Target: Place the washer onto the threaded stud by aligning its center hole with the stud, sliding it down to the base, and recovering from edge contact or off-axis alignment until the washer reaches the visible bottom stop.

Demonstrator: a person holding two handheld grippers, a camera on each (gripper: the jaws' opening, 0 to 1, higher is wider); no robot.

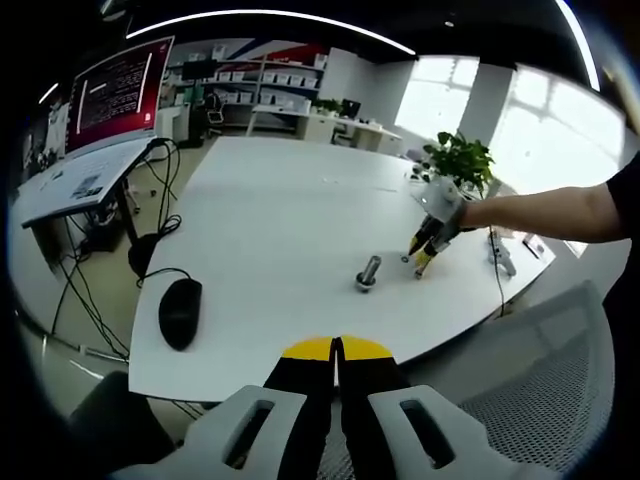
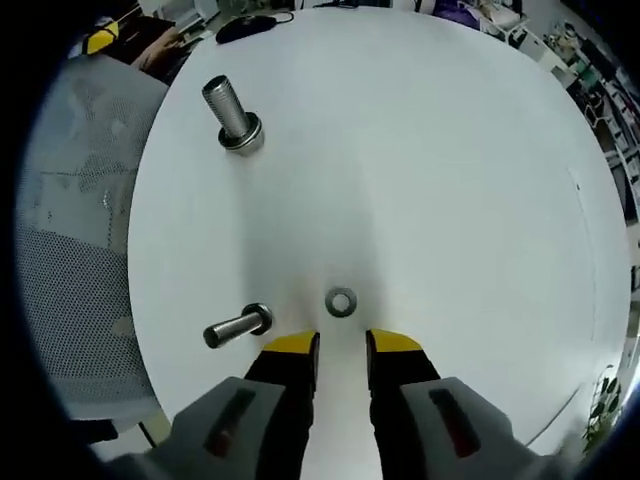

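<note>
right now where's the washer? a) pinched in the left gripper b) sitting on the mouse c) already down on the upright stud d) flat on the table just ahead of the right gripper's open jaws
d: in the right gripper view the washer lies flat on the white table, just past the right gripper, whose jaws stand apart with nothing between them, well short of the upright stud.

A broad white surface (image 1: 270, 220) is spreading across an open office. Bright windows (image 1: 540, 130) are glowing at two o'clock in the left gripper view, a potted plant (image 1: 460, 160) sitting before them. A red-lit monitor (image 1: 118, 95) is standing at ten o'clock; shelving (image 1: 255, 85) is lining the far wall. A grey mesh chair (image 1: 540, 390) is waiting at four o'clock.
</note>
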